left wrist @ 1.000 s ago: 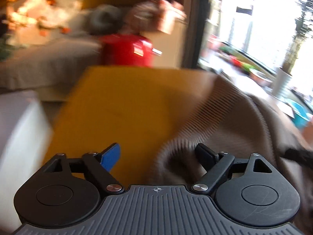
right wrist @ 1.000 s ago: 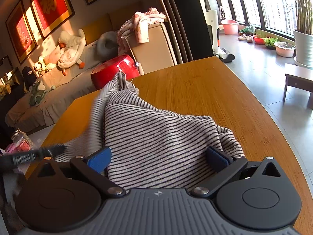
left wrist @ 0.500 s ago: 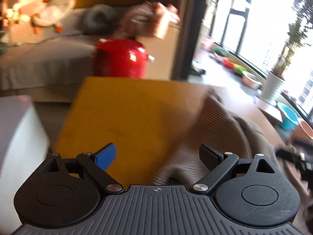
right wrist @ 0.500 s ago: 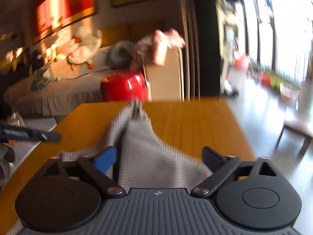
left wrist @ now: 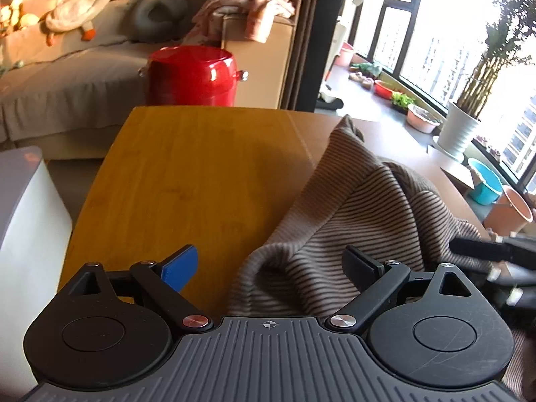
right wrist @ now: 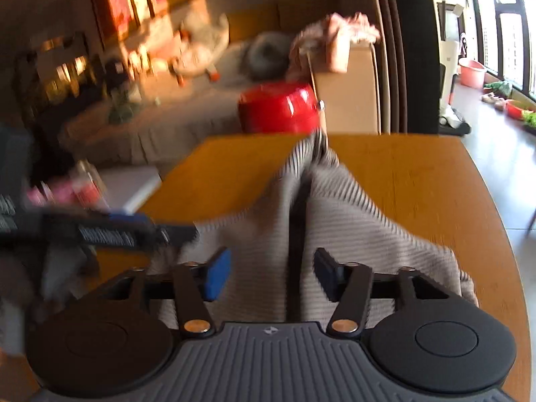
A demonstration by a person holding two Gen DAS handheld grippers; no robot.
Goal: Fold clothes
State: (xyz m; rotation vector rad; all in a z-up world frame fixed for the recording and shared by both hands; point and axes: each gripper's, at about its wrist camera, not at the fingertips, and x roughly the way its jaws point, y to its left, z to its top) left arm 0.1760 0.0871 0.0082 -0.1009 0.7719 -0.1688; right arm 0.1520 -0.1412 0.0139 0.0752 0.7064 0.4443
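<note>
A grey striped garment lies bunched on the wooden table, rising to a peak toward the far edge. My left gripper is open at the garment's near left edge, its right finger over the cloth, its blue-padded left finger over bare wood. In the right wrist view the garment fills the middle, with a dark fold running down it. My right gripper is partly open, its fingers either side of that fold. The left gripper's finger reaches in from the left.
A red pot stands beyond the table's far edge, before a grey sofa and a cardboard box draped with pink cloth. A white block stands left of the table. Plant pots and basins line the window on the right.
My right gripper has narrowed and swung left, now centred over the garment's fold. The garment has drawn into a tall ridge. My left gripper stays open at its left edge.
</note>
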